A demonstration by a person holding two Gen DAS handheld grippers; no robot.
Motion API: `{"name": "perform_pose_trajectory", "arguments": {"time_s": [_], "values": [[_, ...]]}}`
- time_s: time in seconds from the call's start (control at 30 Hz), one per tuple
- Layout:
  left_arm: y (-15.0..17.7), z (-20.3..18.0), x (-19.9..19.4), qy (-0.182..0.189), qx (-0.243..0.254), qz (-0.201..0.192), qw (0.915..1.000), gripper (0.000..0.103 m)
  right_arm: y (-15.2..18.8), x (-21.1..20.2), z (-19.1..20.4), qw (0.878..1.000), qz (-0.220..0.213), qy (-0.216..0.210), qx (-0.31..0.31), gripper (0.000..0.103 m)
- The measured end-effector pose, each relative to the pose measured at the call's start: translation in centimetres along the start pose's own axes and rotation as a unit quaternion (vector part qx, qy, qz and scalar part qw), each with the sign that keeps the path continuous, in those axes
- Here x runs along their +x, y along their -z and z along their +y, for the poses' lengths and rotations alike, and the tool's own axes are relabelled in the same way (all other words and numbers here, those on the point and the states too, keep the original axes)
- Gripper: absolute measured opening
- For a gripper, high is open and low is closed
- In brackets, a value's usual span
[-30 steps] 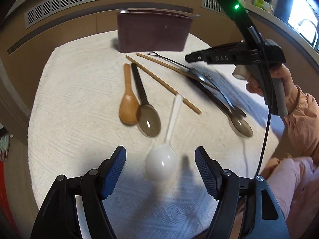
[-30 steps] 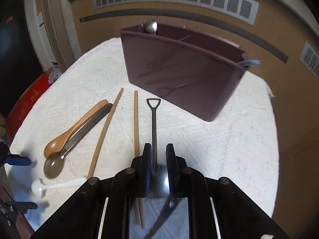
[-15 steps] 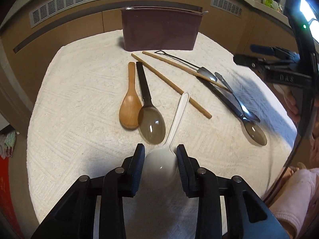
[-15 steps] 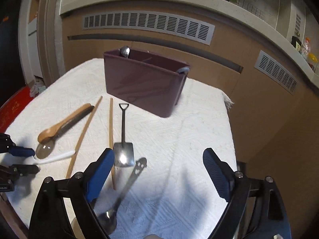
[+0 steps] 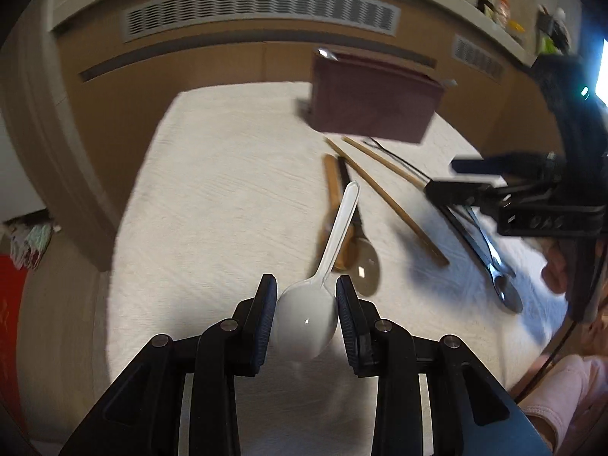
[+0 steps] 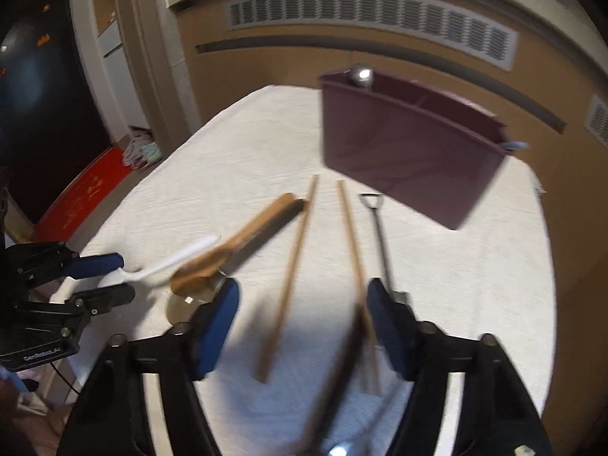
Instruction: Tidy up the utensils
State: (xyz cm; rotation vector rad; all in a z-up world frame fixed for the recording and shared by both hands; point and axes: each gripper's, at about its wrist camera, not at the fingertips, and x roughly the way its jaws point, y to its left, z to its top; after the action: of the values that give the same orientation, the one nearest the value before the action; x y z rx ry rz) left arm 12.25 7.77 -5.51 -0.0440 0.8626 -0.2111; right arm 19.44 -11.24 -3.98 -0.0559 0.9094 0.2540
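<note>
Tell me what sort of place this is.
Probably a home, a kitchen or dining corner: a small table under a white cloth strewn with spoons and chopsticks, a maroon utensil caddy, wood-panelled walls with vent grilles, and bottles on a ledge.

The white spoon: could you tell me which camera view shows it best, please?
The left wrist view: the white spoon sits large and sharp, its bowl gripped in the left gripper, its handle pointing away. The right wrist view shows it only small and blurred at the left edge.
</note>
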Motion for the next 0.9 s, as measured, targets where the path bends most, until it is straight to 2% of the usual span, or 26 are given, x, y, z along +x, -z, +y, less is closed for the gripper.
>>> {"name": "perform_pose_trajectory", "arguments": {"time_s": [0.07,0.1,0.17,0.3,0.43,0.53,0.6,0.7,0.83,0.9], "values": [[-0.2,1.1,-0.4,-0.01,-0.013,-0.01,0.9998,0.033,-1.2,1.9,1.1,1.0,0.016,-0.005,0.0,0.043],[-0.3,1.7,-0.5,-0.017,-0.022,-0.015,0.9995,0.033,-1.7,3.0,1.4,1.0,0.025,-0.007,0.009,0.042],[-0.4,2.6,-0.4,-0.023,-0.036,-0.017,0.9989,0.033,-2.5,4.8,1.6,0.998,0.043,-0.021,0.026,0.033],[-1.0,4.2,0.9,-0.018,-0.076,-0.013,0.9969,0.034,-2.9,7.2,2.5,0.997,0.067,-0.025,0.026,0.032],[-1.3,4.5,2.5,-0.022,-0.094,-0.003,0.9954,0.034,-1.7,6.6,3.1,0.997,0.073,0.004,-0.021,0.029],[-1.5,4.4,3.8,-0.024,-0.101,0.005,0.9946,0.034,-0.5,5.9,2.4,0.996,0.077,0.008,-0.036,0.027],[-1.4,4.2,4.5,-0.024,-0.102,0.013,0.9944,0.034,-0.2,5.5,1.6,0.996,0.08,-0.007,-0.028,0.022],[-1.5,3.7,4.7,-0.034,-0.094,0.015,0.9949,0.034,-0.5,5.7,0.7,0.996,0.084,-0.023,-0.007,0.022],[-2.3,3.4,5.1,-0.037,-0.067,0.042,0.9962,0.034,-1.8,7.0,1.1,0.997,0.08,0.0,-0.005,0.022],[-3.1,3.3,5.6,-0.028,-0.044,0.07,0.9962,0.034,-2.4,7.5,1.8,0.996,0.084,0.016,-0.02,0.015]]}}
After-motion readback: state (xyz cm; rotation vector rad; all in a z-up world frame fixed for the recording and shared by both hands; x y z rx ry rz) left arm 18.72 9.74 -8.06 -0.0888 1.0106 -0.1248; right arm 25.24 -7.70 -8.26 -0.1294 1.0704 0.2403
